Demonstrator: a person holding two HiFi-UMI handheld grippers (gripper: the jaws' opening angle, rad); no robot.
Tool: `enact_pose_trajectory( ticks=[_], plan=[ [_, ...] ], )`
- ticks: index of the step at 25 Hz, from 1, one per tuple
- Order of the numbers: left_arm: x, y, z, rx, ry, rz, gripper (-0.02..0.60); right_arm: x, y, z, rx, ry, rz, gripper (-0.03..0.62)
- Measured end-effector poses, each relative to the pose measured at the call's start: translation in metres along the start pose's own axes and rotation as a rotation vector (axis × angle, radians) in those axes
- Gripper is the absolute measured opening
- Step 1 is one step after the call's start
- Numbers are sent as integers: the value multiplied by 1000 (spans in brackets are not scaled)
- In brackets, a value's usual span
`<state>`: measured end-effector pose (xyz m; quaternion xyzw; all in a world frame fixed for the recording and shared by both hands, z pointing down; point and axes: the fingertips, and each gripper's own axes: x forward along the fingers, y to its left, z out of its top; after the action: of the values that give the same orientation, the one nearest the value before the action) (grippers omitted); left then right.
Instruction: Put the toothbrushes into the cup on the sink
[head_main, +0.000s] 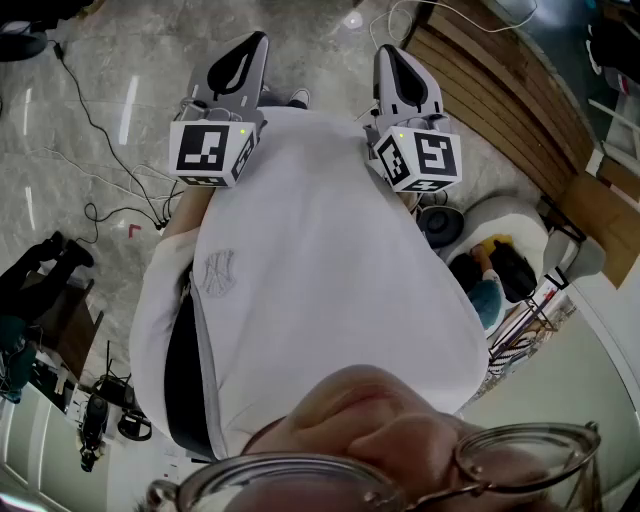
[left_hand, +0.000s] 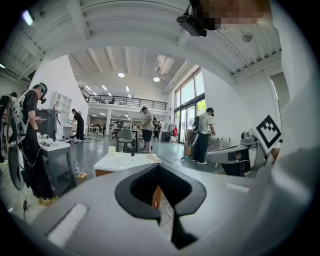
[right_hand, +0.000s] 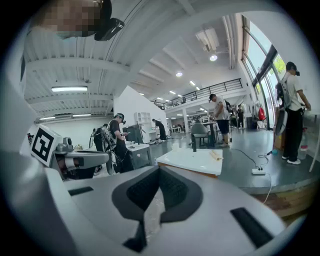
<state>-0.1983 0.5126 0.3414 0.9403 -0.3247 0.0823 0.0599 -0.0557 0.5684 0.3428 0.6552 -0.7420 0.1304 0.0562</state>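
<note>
Both tools are closed on nothing; left tool and right tool are well apart from the white counter; toothbrushes lie flat at its right edge, long axis slanting away, brush ends too small to tell; cup stands upright at its far left.

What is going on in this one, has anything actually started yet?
Not really. A person in a white shirt holds a tool in each hand out in front of the body. The left tool and right tool both have their jaws together with nothing between them. The white sink counter, with a cup and what looks like a toothbrush on it, sits some way ahead, untouched.
</note>
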Motion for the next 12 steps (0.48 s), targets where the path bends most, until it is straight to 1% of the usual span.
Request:
enact_pose_trajectory(
  ticks=[12],
  plan=[
    [4, 2, 0, 0, 1, -1, 9, 4, -1, -1, 5, -2, 7, 9]
  ],
)
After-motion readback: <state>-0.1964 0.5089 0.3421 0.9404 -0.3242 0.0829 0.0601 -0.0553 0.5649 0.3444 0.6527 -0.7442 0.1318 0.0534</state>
